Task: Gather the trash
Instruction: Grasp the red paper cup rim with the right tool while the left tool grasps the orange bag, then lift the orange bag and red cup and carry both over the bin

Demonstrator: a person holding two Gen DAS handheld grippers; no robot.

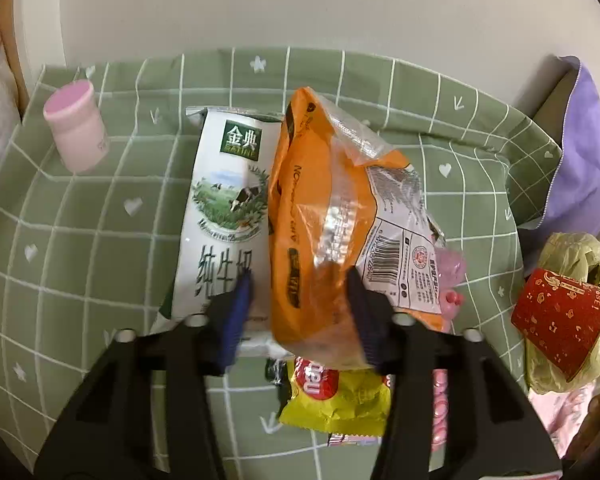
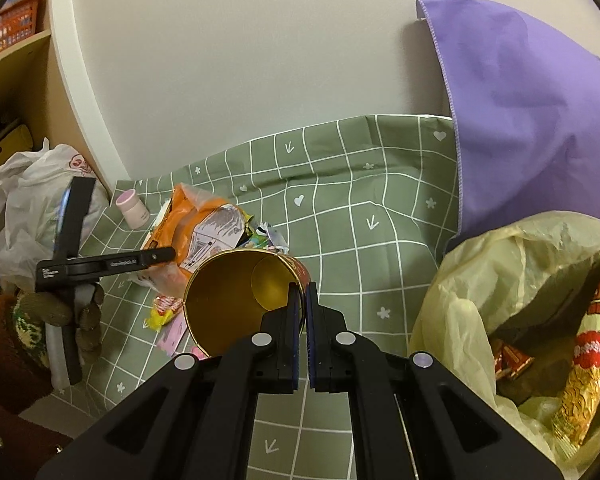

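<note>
An orange snack bag [image 1: 312, 200] lies on a white milk carton [image 1: 224, 208] on the green checked cloth [image 1: 80, 240]. My left gripper [image 1: 300, 292] straddles the bag's near end. The right pad touches it, while a sliver of carton shows between the left pad and the bag. My right gripper [image 2: 303, 300] is shut on the rim of a paper cup [image 2: 236, 300], gold inside and red outside [image 1: 560, 320], and holds it tilted above the cloth. A yellowish trash bag [image 2: 480, 280] gapes at the right with snack wrappers inside.
A pink bottle [image 1: 76, 132] stands at the far left of the cloth. A yellow wrapper [image 1: 336, 400] and a pink wrapper [image 1: 440, 400] lie under my left gripper. A purple cloth [image 2: 540, 120] hangs at the right. A white plastic bag [image 2: 32, 200] sits by the shelf.
</note>
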